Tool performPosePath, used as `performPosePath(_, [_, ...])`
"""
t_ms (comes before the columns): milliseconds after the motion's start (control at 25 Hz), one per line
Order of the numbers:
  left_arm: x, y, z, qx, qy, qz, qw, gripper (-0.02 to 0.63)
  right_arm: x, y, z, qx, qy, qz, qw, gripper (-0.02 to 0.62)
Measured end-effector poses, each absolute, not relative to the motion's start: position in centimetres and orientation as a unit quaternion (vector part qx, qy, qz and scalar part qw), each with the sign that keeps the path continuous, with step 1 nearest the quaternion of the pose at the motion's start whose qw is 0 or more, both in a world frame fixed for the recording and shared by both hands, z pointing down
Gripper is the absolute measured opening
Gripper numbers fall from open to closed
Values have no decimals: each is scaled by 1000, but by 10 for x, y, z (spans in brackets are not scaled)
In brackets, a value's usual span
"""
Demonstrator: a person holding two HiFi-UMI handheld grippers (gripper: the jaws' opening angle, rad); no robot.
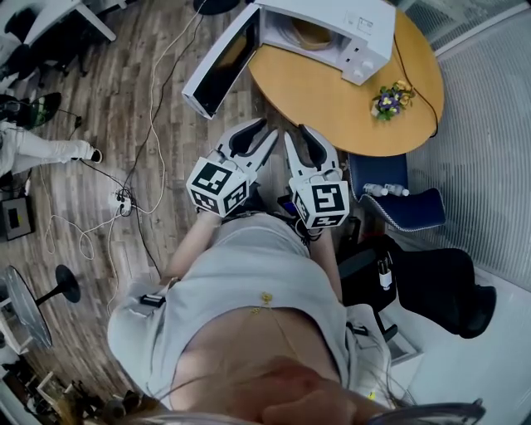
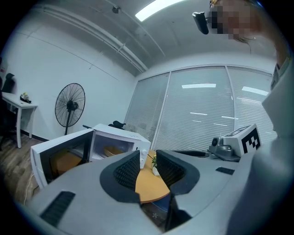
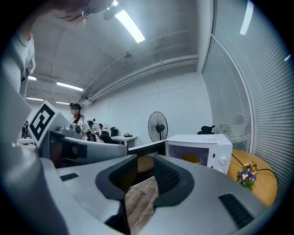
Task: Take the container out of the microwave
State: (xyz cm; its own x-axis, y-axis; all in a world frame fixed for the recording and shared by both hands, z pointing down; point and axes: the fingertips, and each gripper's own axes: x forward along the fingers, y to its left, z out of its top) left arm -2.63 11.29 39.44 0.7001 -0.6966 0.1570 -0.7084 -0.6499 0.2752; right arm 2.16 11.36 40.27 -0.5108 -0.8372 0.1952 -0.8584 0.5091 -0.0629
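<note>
Head view: microwave [image 1: 348, 25] door [image 1: 217, 62] open already, container [image 1: 311, 33] inside untouched; left gripper [image 1: 264, 131] and right gripper [image 1: 300, 134] empty, jaws apart, short of the microwave. Reach, grab, lift-out left.

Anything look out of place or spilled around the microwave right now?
Nothing spilled or damaged. The white microwave on the round wooden table just has its door swung wide open, with a tan container inside.

Container [image 1: 309, 35] partly behind microwave [image 1: 353, 18] top
</note>
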Motion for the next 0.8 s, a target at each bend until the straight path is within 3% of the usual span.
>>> performPosePath(800, [-57,59,399,916,-360,8,176,123,-7,61,409,516,-849,81,75,120])
